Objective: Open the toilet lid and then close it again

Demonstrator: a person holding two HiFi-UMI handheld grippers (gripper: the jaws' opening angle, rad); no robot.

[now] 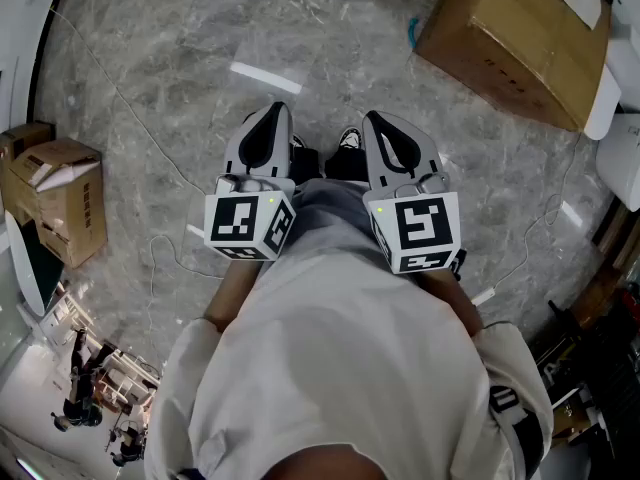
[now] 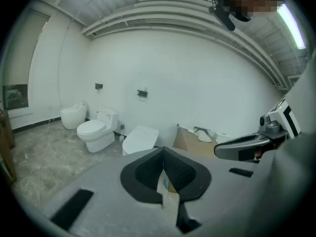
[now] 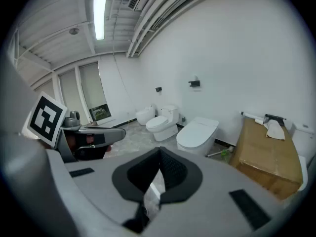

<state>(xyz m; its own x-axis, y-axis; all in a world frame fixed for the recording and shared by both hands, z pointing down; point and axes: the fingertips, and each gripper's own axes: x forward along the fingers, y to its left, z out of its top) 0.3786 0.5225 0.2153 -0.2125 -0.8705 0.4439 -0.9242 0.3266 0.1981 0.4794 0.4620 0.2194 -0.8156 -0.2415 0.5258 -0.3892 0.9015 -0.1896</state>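
Observation:
The nearest toilet (image 3: 197, 134) is white with its lid down flat; it stands against the white wall, some way ahead of both grippers. In the left gripper view this toilet (image 2: 140, 138) shows just beyond my jaws. My left gripper (image 2: 163, 149) is shut with nothing in it, and so is my right gripper (image 3: 159, 149). In the head view the left gripper (image 1: 275, 113) and right gripper (image 1: 378, 120) are held side by side in front of the person's body, above the marble floor. Neither touches the toilet.
Two more white toilets (image 3: 163, 122) (image 3: 145, 115) stand farther left along the wall. A big cardboard box (image 3: 269, 154) (image 1: 515, 38) sits right of the nearest toilet. Smaller boxes (image 1: 55, 193) lie at the left. A thin cable (image 1: 130, 118) runs across the floor.

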